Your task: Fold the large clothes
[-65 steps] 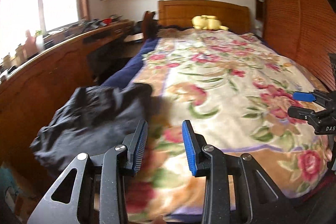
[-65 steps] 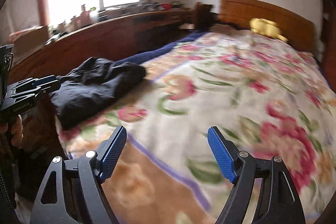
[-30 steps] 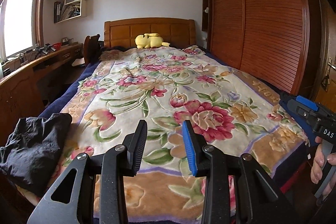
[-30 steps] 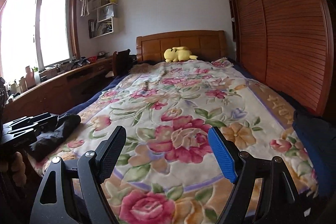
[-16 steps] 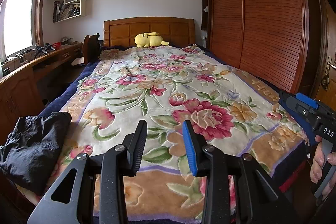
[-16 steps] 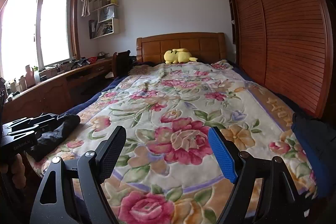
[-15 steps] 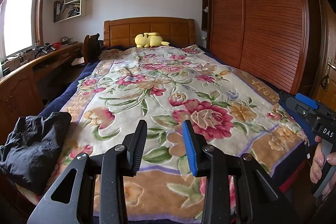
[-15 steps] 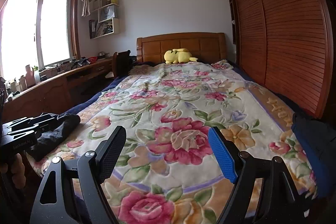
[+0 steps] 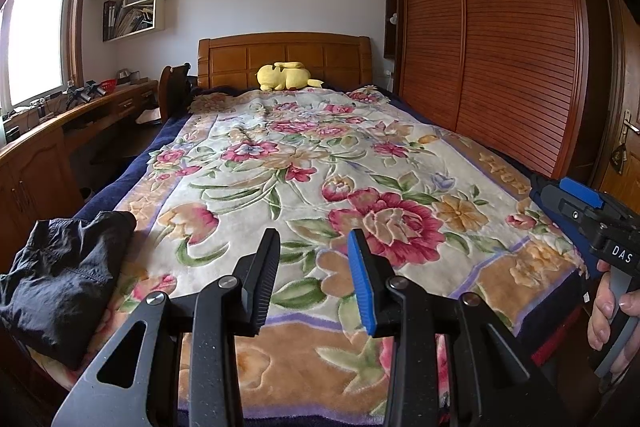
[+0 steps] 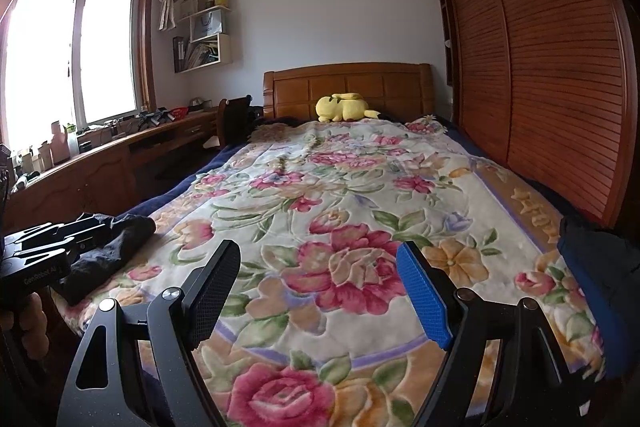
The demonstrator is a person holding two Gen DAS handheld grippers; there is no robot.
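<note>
- Hovering over the floral blanket [image 9: 304, 163], the left gripper [image 9: 314, 279] and right gripper [image 10: 320, 295] are gaping, holding nothing.
- The black garment [image 9: 60, 279] is lying bunched at nine o'clock, at the bed's corner.
- Whether folded or awaiting folding is unclear.

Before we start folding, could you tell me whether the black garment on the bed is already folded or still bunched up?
Bunched up: the black garment lies in a crumpled, wrinkled heap at the bed's near left corner, untouched by either gripper.

Black garment [image 9: 66, 275]; cream floral blanket [image 9: 320, 163]; yellow plush [image 9: 286, 76]; possibly navy bundle [image 10: 600, 267].
</note>
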